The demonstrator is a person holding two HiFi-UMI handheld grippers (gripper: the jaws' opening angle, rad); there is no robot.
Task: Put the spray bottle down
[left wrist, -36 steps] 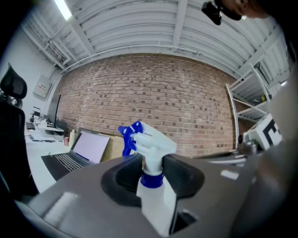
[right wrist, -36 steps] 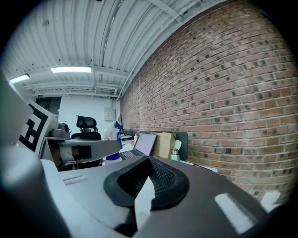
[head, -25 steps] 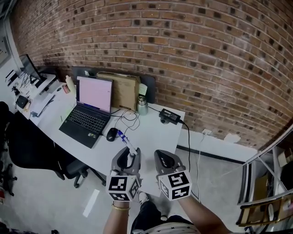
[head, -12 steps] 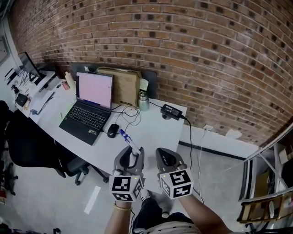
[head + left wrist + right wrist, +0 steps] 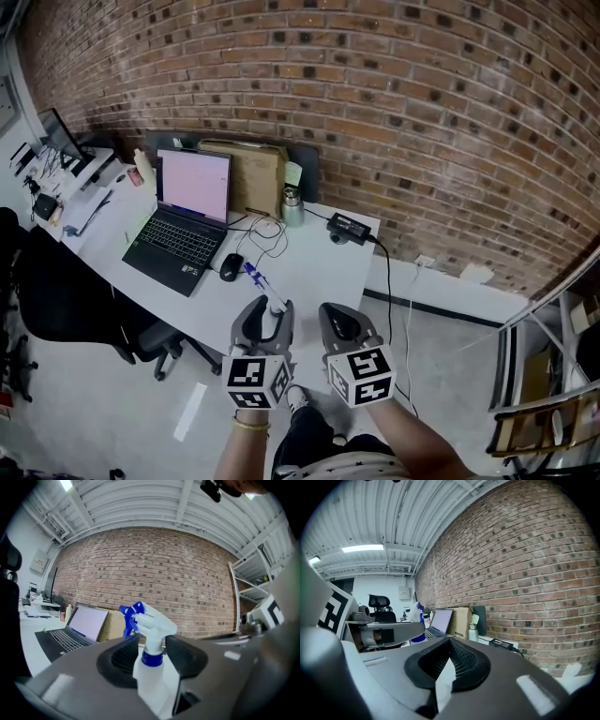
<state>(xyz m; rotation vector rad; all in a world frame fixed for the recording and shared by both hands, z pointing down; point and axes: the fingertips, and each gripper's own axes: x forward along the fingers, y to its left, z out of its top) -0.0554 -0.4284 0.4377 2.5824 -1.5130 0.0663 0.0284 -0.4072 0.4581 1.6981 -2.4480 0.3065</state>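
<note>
A white spray bottle (image 5: 273, 307) with a blue trigger stands upright at the near edge of the white desk (image 5: 314, 272). It sits between the jaws of my left gripper (image 5: 265, 321). In the left gripper view the bottle (image 5: 152, 674) rises between the two black pads, with a gap at its neck. The left gripper (image 5: 149, 652) is opening, and its pads no longer squeeze the bottle. My right gripper (image 5: 340, 326) hovers just right of it, shut and holding nothing. In the right gripper view the right gripper (image 5: 450, 660) has its pads together.
On the desk are an open laptop (image 5: 187, 216), a black mouse (image 5: 230, 267), tangled cables, a metal flask (image 5: 293, 208), a power adapter (image 5: 345, 228) and a cardboard box (image 5: 253, 178). A black office chair (image 5: 66, 300) stands to the left. A brick wall rises behind the desk.
The left jaws have spread apart around the spray bottle, which stays standing on the desk edge. Both hands have hardly moved.
</note>
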